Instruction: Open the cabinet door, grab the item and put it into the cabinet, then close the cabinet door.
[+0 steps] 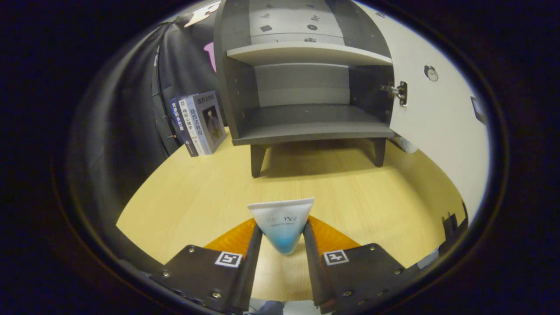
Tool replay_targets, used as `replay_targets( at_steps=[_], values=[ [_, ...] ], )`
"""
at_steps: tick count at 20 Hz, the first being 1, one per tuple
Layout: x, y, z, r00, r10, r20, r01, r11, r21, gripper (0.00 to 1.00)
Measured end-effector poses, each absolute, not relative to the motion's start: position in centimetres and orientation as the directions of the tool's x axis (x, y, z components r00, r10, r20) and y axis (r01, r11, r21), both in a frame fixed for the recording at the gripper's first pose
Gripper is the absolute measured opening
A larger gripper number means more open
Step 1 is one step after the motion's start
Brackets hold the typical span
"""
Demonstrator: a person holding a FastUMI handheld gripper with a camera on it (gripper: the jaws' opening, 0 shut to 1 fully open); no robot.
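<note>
One white tube fading to blue at its lower end, flat crimped edge up, clamped in the claw between both fingers, above the wooden desk. Beyond: one grey cabinet on legs, white door swung open, two empty shelves. Three books stand left of it.

Light wood table w/ gray cabinet standing on its legs at the far side, door open, & a few books upright just left of it.
</note>
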State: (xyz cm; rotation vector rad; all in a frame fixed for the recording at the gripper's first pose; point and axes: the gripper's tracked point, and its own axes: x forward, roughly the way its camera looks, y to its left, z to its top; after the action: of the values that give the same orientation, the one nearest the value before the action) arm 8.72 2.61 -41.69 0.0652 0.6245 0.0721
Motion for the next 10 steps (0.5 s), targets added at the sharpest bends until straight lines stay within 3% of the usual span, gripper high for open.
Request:
replay_targets(
  at_steps=[10],
  values=[
    [13.3, 0.4, -23.7, 0.930, 0.065, -0.362, -0.065, 0.998, 0.013, 0.53]
  ],
)
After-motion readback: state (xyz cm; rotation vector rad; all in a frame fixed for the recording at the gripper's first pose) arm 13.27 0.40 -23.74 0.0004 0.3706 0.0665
